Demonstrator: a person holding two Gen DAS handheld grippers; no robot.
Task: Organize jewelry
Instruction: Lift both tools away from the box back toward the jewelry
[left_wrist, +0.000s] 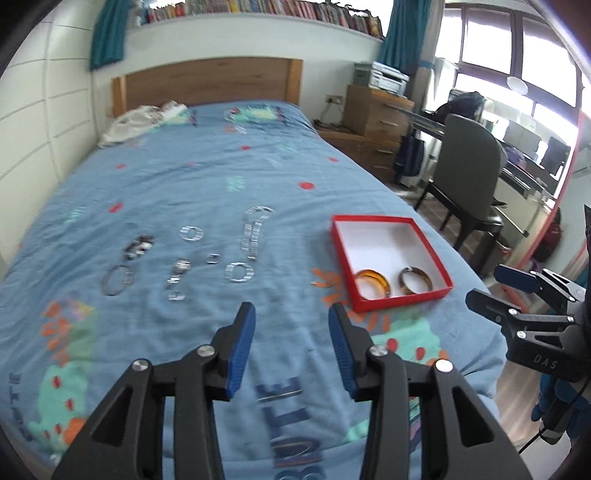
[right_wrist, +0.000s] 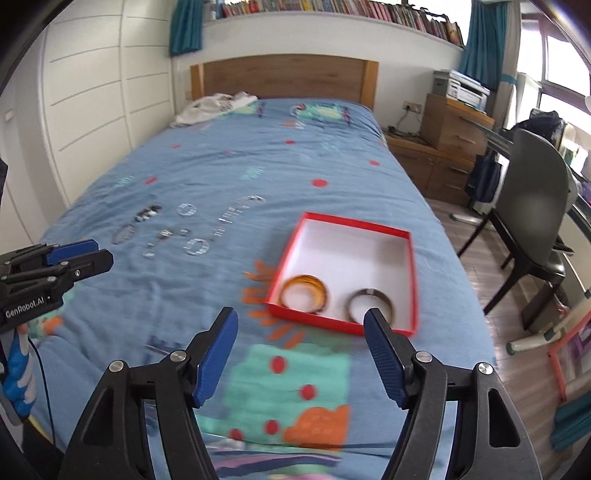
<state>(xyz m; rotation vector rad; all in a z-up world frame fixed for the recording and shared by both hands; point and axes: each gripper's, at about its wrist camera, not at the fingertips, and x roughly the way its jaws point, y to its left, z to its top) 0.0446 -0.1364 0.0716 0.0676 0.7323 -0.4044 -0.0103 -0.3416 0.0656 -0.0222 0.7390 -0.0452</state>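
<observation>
Red box (right_wrist: 404, 236) sat mid-frame on bed (right_wrist: 221, 166), long axis running up-frame; two bangles (right_wrist: 303, 291) flat at its near end. Left gripper (left_wrist: 291, 314) and right gripper (right_wrist: 301, 319) hung parted, empty.

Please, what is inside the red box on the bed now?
Inside the red box lie two bangles side by side near its front wall: an orange bangle and a darker brown bangle. The rest of its white floor is bare. The front wall hides only a thin strip.
</observation>
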